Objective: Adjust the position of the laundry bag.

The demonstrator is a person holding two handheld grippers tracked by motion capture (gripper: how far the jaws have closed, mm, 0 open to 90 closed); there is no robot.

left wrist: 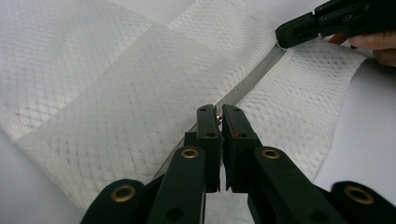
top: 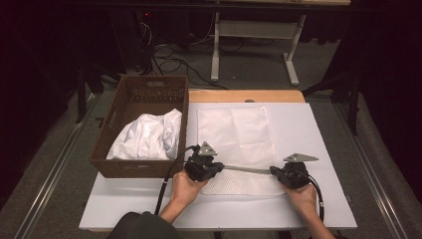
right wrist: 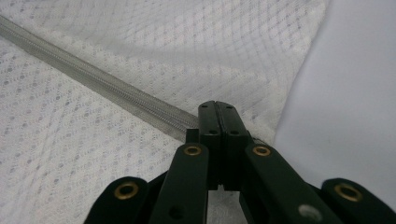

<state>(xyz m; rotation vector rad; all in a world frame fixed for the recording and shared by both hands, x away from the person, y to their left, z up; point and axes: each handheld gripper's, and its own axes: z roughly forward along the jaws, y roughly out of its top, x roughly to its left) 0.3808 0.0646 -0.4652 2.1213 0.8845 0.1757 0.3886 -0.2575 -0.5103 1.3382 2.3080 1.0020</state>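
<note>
Mesh laundry bag [top: 239, 144] lying flat on worktop [top: 318, 134], beside basket [top: 130, 104].

Left tongs [left wrist: 219, 112] pinching zipper pull [left wrist: 218, 117]; right tongs [right wrist: 218, 108] clamping zipper [right wrist: 93, 84] end.

Advice: keep zipper taut, pull straight along track, avoid snagging mesh.

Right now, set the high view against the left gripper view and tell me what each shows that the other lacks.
High view alone: the wicker basket holding white cloth, the table, and both forearms. Left gripper view alone: the small metal zipper pull pinched between the left gripper jaws. Both: the white mesh bag lying flat, its grey zipper, and the right gripper shut on the zipper's far end.
</note>
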